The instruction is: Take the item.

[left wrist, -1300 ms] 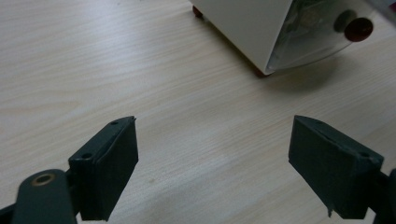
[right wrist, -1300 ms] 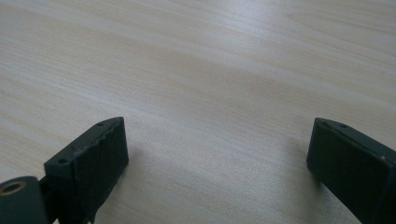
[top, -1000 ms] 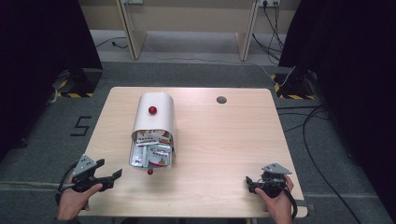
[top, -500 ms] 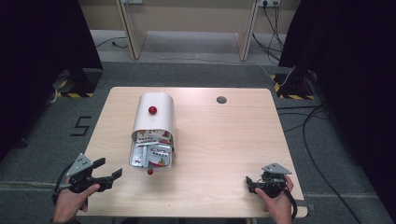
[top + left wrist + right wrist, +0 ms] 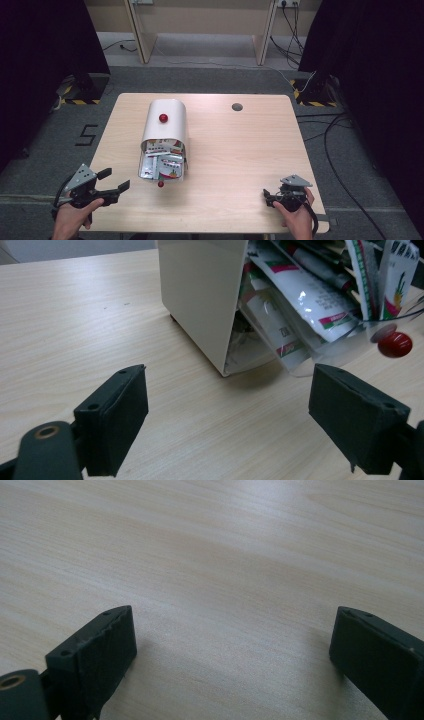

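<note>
A white box (image 5: 165, 131) with a rounded top lies on the desk (image 5: 240, 150), left of the middle. Its clear front flap (image 5: 160, 169) hangs open toward the near edge, and packets (image 5: 162, 161) — flat, printed, glossy sachets — spill out onto it. One red knob (image 5: 163, 118) sits on the box's top, another (image 5: 160, 184) at the flap's near edge.

The left gripper (image 5: 111, 183) is at the near left corner, just left of the flap, its fingers (image 5: 112, 417) spread wide and empty. In the left gripper view they frame the box's side wall and the flap's knob. The right gripper (image 5: 270, 196) rests at the near right, well apart from the box; its fingers (image 5: 95, 652) also stand wide open over bare wood, holding nothing.

By its look the box is light, thin and stiff, with smooth walls that would probably slip under a pinch across the curve. The flap seems thin and springy — easy to flex, poor to carry by. The knobs look like the sound places to take hold: small, round and hard. The packets are likely limp and slick; pinch one by a flat edge.
</note>
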### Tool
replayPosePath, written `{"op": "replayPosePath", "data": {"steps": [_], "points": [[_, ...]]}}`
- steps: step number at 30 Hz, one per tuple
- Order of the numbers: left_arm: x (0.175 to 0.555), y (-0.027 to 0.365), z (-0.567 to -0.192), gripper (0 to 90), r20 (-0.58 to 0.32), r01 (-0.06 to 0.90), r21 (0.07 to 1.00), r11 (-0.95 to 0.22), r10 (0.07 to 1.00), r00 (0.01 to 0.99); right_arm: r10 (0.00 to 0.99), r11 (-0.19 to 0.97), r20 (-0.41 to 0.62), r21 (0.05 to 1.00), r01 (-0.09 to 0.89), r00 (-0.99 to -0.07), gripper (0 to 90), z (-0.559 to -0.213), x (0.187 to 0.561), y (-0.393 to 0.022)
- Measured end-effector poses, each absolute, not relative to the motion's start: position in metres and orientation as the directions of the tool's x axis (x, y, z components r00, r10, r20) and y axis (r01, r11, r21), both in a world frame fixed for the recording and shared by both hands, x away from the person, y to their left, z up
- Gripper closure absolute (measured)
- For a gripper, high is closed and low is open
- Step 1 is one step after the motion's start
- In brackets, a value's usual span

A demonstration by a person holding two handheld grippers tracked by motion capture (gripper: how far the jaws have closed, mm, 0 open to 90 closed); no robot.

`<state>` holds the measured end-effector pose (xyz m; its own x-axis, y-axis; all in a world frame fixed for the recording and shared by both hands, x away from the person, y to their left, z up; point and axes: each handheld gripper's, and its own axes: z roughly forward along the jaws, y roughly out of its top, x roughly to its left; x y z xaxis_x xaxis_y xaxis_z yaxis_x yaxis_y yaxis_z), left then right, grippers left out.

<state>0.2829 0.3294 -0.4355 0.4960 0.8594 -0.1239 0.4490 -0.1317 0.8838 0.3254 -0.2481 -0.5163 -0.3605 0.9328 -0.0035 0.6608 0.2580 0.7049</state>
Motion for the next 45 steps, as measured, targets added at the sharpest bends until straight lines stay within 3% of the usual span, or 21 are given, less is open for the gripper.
{"op": "replayPosePath", "data": {"steps": [25,37,45], "points": [[0.273,0.323,-0.414,16.7,-0.097,0.403,0.903,-0.147,0.846,0.525,0.932,0.259,-0.005,0.705,0.66,-0.361,5.5,-0.516,0.326,-0.248],[0.264,0.311,-0.397,25.6,-0.106,0.349,0.928,-0.133,0.802,0.588,0.932,0.26,-0.005,0.704,0.66,-0.361,5.5,-0.516,0.326,-0.248],[0.262,0.301,-0.391,37.5,-0.096,0.343,0.927,-0.149,0.791,0.605,0.932,0.26,-0.005,0.704,0.661,-0.361,5.4,-0.516,0.326,-0.248]]}}
